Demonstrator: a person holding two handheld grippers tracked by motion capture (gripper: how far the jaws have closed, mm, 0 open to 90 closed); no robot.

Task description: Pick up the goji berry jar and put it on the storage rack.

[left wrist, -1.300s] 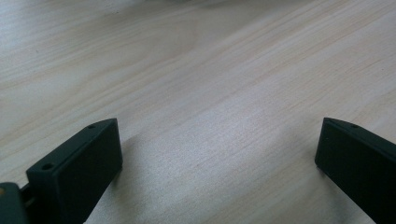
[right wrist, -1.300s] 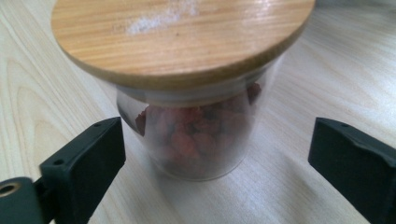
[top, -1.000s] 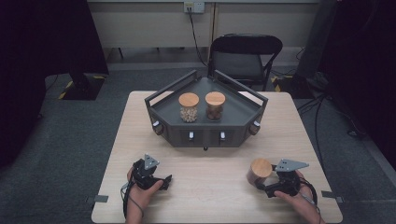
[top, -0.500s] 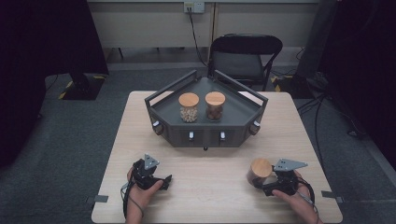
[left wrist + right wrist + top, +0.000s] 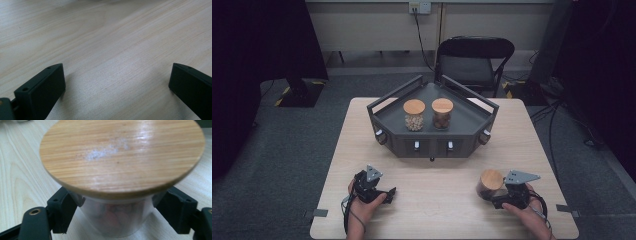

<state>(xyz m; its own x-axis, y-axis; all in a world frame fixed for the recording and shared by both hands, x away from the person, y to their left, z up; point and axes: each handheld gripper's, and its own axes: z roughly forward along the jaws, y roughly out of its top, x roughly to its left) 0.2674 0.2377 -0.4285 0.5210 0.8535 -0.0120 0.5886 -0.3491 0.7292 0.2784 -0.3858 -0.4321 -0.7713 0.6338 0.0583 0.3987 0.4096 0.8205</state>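
The pale wooden tabletop point(image 5: 442, 200) fills the middle of the high view, with a dark grey angular tray point(image 5: 472, 125) at its upper centre carrying two wooden-lidded jars side by side. At the lower right, the right claw point(image 5: 491, 192) has just been closing on a third jar point(image 5: 490, 183) that stands on the tabletop, its pads now pressed against the glass wall below the wooden lid. At the lower left, the left claw point(image 5: 388, 192) rests released, its jaws wide apart over bare wood.

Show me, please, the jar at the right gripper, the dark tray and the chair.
jar point(image 5: 122, 152), right gripper view, wooden lid top.
dark tray point(image 5: 472, 117), high view, bare floor.
chair point(image 5: 474, 50), high view, backrest.
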